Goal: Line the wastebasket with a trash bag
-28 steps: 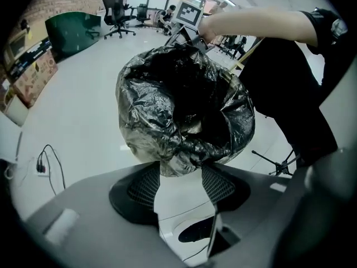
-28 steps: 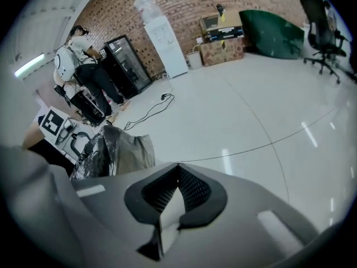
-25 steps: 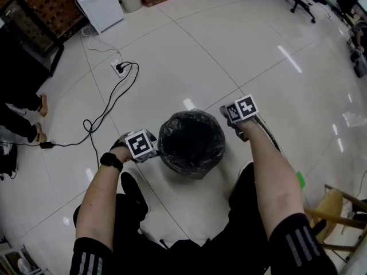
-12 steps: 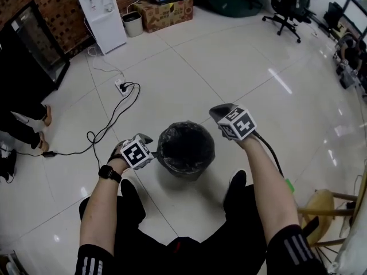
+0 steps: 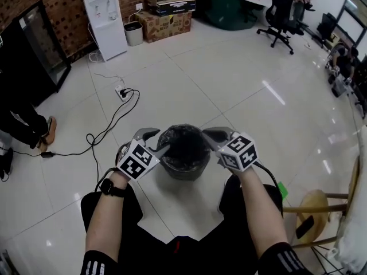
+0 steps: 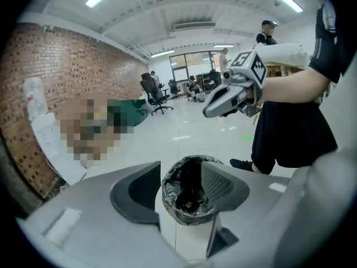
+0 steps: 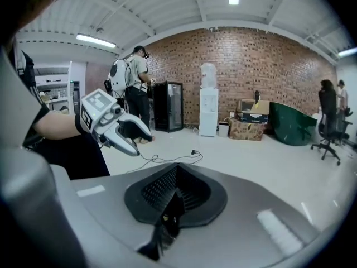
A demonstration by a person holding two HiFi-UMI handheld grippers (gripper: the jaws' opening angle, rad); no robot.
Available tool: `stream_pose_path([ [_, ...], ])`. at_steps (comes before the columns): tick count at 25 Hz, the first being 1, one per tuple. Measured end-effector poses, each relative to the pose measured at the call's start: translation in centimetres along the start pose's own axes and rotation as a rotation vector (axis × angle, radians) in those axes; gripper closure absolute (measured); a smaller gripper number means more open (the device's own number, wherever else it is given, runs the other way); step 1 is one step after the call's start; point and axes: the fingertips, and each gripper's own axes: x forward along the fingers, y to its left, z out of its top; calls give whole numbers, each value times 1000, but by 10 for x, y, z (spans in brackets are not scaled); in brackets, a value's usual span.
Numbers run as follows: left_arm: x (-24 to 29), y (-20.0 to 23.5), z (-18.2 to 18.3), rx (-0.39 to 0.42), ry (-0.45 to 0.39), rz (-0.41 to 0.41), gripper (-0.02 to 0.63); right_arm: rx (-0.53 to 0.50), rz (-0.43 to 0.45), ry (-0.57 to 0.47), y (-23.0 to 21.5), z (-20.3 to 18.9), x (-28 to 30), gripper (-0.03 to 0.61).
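The round wastebasket (image 5: 183, 153) stands on the white tile floor by my feet, lined with a black trash bag (image 5: 184, 145) whose edge is folded over the rim. My left gripper (image 5: 156, 141) hangs above the basket's left side, my right gripper (image 5: 215, 135) above its right side, both clear of the bag. In the left gripper view the left gripper (image 6: 181, 172) is open, and the lined basket (image 6: 189, 197) shows through the gap. In the right gripper view the right gripper (image 7: 177, 191) has its pads together; a thin dark sliver shows at the seam. No bag lifts with it.
A black cable (image 5: 109, 122) runs from a power strip (image 5: 123, 92) across the floor at left. A person's legs (image 5: 23, 125) stand at far left. A wooden stool (image 5: 318, 208) is at right. Water dispenser (image 5: 104, 16), small bin (image 5: 133, 33) and boxes (image 5: 166, 7) line the brick wall.
Both grippers have risen from beside the basket's rim to well above it, closer together. The head camera has risen too, so the basket looks smaller. The bag stays on the rim.
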Motion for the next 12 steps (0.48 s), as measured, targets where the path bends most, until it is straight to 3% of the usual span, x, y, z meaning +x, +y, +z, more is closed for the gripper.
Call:
stream_pose_path([
  [2, -5, -4, 8, -15, -54, 4, 423, -9, 3, 35, -2, -17, 3, 572],
  [5, -7, -1, 22, -62, -133, 13, 533, 1, 3, 71, -11, -32, 15, 572],
  [7, -3, -2, 28, -25, -137, 3, 589, -5, 8, 84, -13, -32, 21, 573],
  [12, 10, 0, 23, 18, -80, -24, 589, -55, 43, 99, -5, -26, 37, 574],
])
